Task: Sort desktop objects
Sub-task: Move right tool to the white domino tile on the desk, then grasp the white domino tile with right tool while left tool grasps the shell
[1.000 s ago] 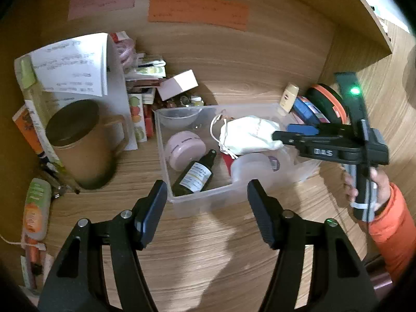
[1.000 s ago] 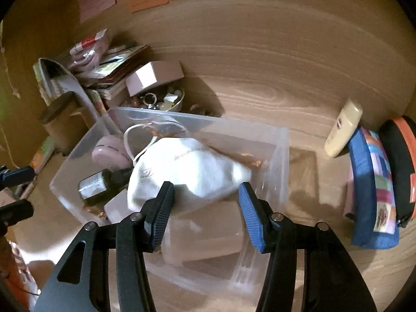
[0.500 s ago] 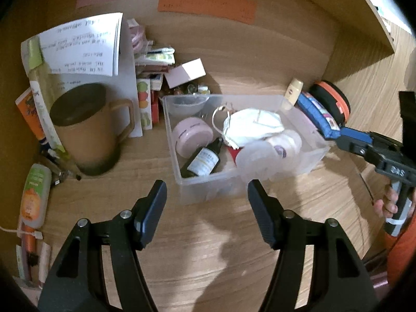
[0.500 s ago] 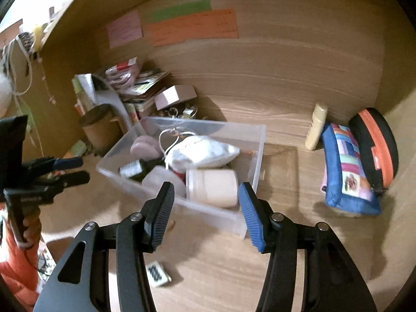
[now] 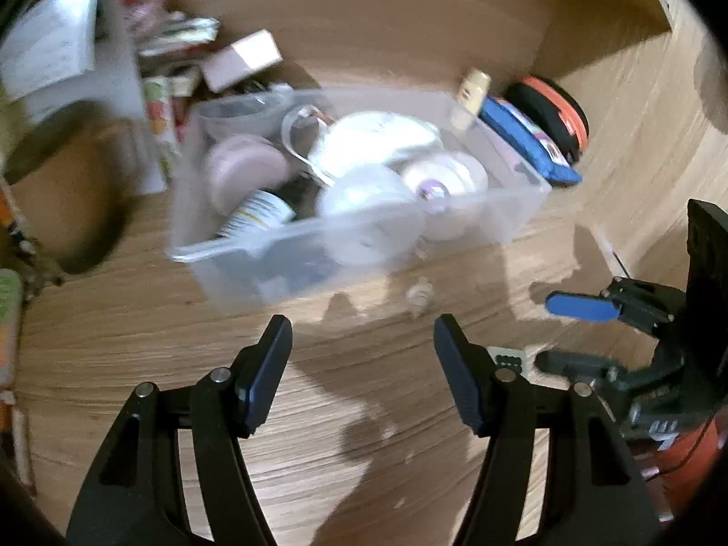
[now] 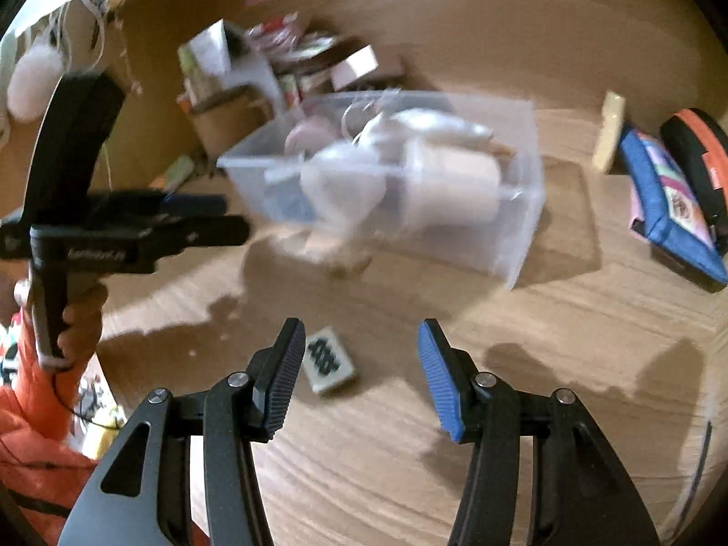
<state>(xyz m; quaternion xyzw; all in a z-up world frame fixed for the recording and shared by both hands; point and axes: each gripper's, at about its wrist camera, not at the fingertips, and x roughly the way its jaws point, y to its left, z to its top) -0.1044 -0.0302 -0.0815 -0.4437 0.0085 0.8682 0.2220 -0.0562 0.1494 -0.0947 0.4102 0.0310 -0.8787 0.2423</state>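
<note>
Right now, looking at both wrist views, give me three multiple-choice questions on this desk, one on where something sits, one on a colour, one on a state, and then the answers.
1. Where does the small white tile with the dark pattern lie?
A. inside the clear plastic bin
B. on the bare desk in front of the bin
C. on top of the blue pouch

2. What colour is the rim of the black round case beside the blue pouch?
A. orange
B. green
C. white

3. How does the right hand-held gripper stand?
A. shut on the tile
B. shut on nothing
C. open, holding nothing

Answers: 1 B, the tile rests on wood near the gripper's left finger, outside the bin. 2 A, an orange band runs round the case. 3 C, the fingers stand wide apart with nothing between their pads.
</note>
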